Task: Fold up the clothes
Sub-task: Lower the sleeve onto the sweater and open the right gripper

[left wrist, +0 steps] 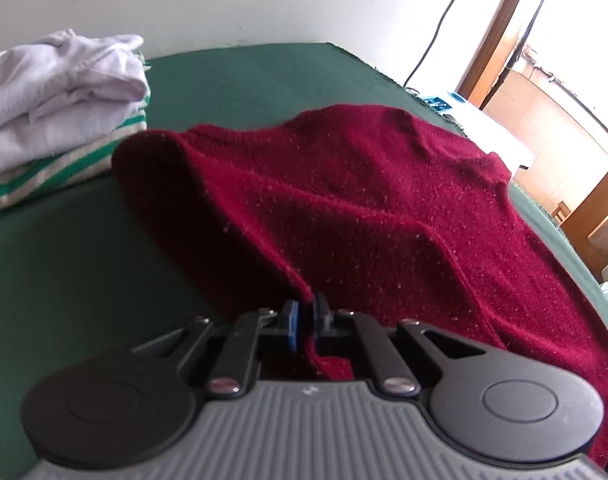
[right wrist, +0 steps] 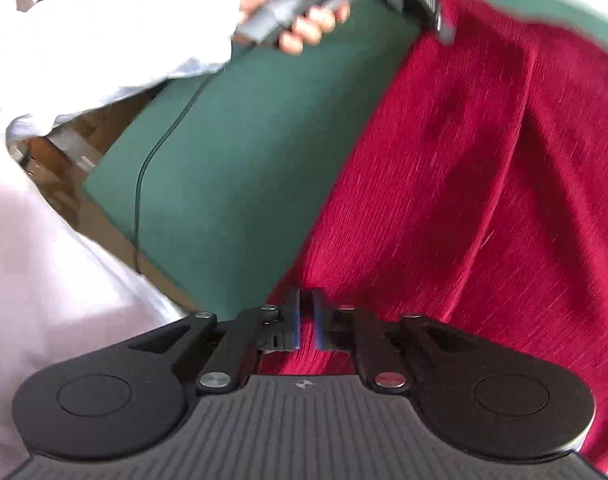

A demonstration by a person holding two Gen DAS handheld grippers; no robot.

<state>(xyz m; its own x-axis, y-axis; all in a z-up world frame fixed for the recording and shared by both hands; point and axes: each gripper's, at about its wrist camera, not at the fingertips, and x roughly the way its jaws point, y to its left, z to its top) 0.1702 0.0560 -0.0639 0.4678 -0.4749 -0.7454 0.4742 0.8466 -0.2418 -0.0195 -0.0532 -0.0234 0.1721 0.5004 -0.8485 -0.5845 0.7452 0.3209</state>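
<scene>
A dark red knitted garment [left wrist: 363, 200] lies spread over the green tabletop [left wrist: 244, 80], its near edge lifted. My left gripper [left wrist: 305, 312] is shut on that near edge, with red cloth pinched between the blue pads. In the right wrist view the same red garment [right wrist: 483, 180] fills the right half, blurred by motion. My right gripper [right wrist: 305, 316] is shut on another part of its edge. At the top of that view a hand [right wrist: 300, 4] holds the left gripper [right wrist: 443, 28] against the cloth.
A stack of folded clothes [left wrist: 60, 92], pale lilac on top of green-and-white stripes, sits at the back left of the table. A white sleeve [right wrist: 104, 40] and pale clothing of the person fill the left. A thin cable [right wrist: 152, 152] runs across the green table [right wrist: 244, 160].
</scene>
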